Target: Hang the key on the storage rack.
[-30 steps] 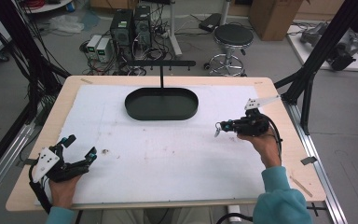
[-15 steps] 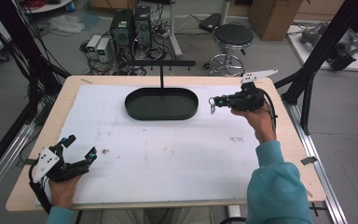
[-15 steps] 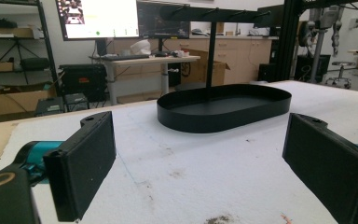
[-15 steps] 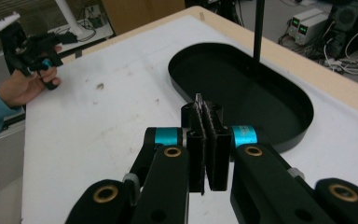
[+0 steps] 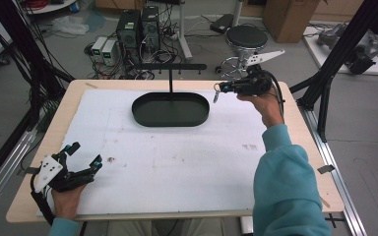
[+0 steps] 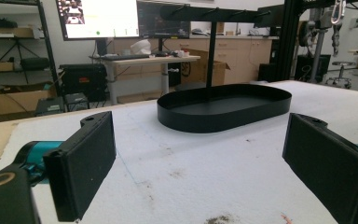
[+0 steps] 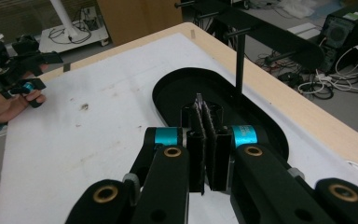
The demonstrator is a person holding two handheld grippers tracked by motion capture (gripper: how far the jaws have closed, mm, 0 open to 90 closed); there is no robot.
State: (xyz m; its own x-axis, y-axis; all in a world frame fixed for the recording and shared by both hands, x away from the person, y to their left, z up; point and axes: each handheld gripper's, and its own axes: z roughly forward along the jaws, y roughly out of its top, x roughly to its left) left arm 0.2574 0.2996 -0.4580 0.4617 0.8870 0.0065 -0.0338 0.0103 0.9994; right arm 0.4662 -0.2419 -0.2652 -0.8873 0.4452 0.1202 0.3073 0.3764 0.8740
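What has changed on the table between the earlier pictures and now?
The right gripper moved away from the person, toward the table's far edge, and now hangs beside the black oval tray, jaws shut, holding nothing. The left gripper stayed open at the near left corner; the tray did not move.

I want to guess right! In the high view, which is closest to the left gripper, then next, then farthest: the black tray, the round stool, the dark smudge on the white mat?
From the left gripper:
1. Dark smudge, just beside it on the white mat.
2. Black tray, at the far middle of the table.
3. Round stool, on the floor past the table.
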